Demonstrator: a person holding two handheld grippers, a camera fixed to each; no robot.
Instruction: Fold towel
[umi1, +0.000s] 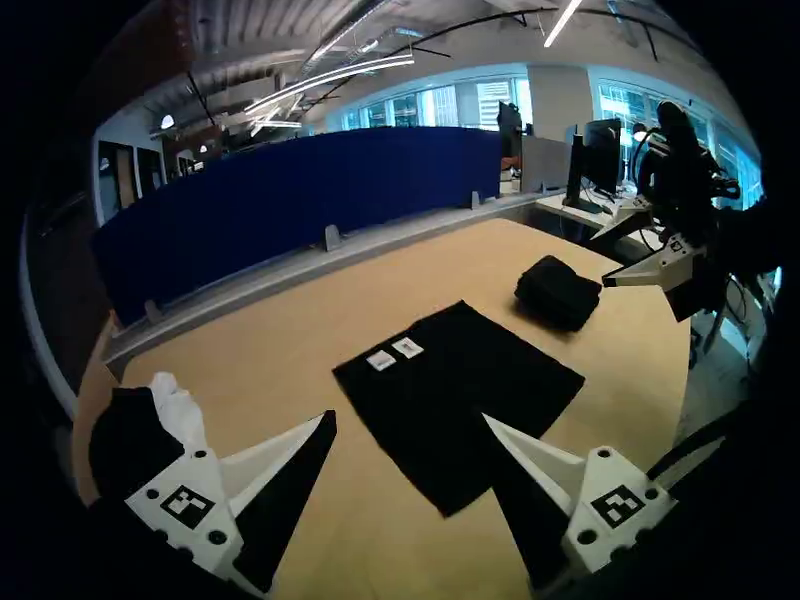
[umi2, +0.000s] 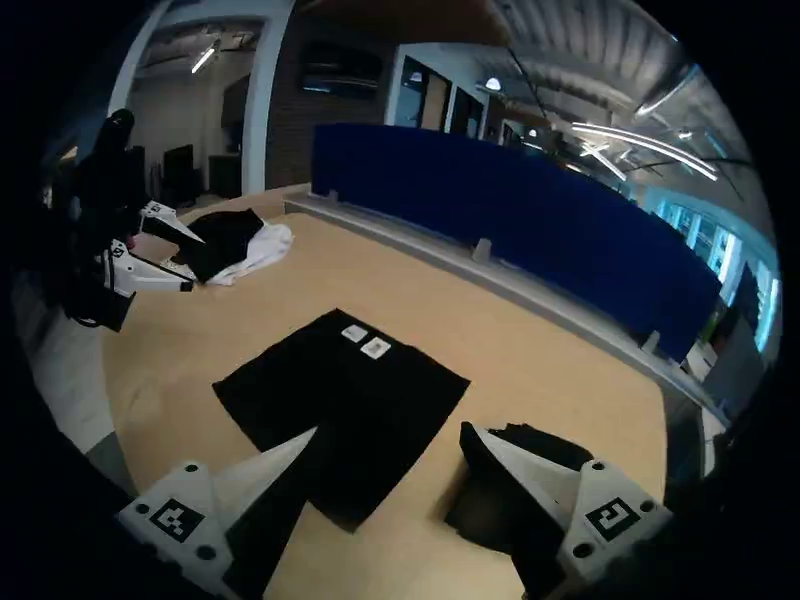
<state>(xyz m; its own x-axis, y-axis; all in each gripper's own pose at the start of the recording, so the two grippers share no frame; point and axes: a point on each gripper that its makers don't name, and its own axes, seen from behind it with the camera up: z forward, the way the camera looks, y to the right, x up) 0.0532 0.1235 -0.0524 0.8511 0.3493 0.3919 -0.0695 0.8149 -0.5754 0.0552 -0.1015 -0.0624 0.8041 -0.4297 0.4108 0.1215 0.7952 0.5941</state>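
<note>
Left hand-held gripper (umi1: 408, 417) gapes over flat towel (umi1: 470, 380); right hand-held gripper (umi2: 390, 429) likewise.

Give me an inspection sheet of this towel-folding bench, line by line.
Surface: wooden table, bare around the cloths.
Job's things: black towel spread flat mid-table, two white tags near one edge; folded black bundle beside it, apart.
Clutter: heap of black and white cloths at one corner of the table.
Grippers: left gripper and right gripper both open, above the table, holding nothing.
Cables: nothing seen.
Surroundings: blue partition along the table's back edge; monitors and windows beyond.
</note>
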